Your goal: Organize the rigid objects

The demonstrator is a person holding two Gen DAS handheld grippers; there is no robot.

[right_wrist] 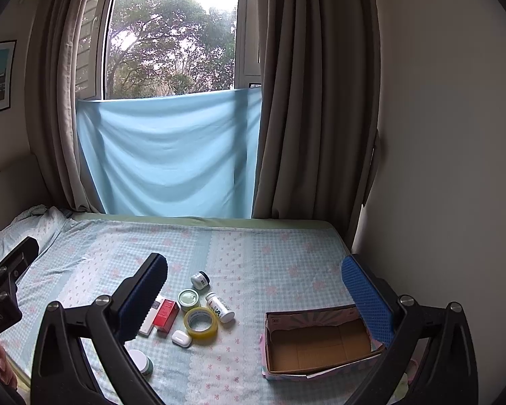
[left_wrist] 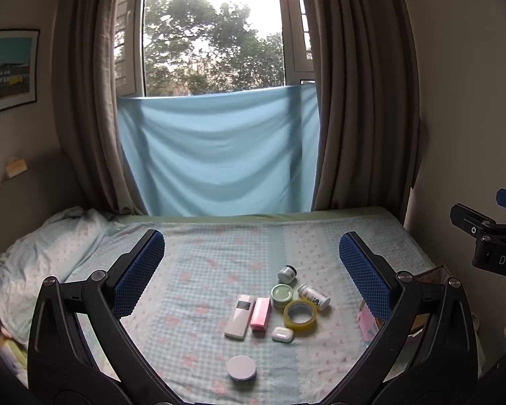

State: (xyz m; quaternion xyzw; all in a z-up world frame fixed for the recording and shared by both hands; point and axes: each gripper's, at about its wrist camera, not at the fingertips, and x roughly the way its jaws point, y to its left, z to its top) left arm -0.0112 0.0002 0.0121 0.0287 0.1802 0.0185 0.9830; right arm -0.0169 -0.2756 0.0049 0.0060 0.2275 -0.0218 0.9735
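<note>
- left wrist view: left gripper (left_wrist: 251, 270) is hovering w/ jaws spread wide & empty over the bed (left_wrist: 199, 256); small items are sitting clustered below it – remote (left_wrist: 240, 316), pink box (left_wrist: 260, 314), tape roll (left_wrist: 300, 316), earbud case (left_wrist: 283, 333), green-lid jar (left_wrist: 282, 295), white bottle (left_wrist: 314, 297) lying on its side, small dark-cap jar (left_wrist: 287, 273), and a round lidded jar (left_wrist: 241, 368) apart, nearer the camera.
- right wrist view: right gripper (right_wrist: 253, 290) is also hanging released, nothing btwn its pads, above the empty cardboard box (right_wrist: 320, 342) sitting right of the cluster; tape roll (right_wrist: 201, 324) is touching the earbud case (right_wrist: 181, 338).
- handling, judged: all look light & stiff; the glossy case and the bottle prob slippery, jars prob breakable. the roll is asking for a pinch across its wall, the remote & pink box across their narrow sides.
</note>
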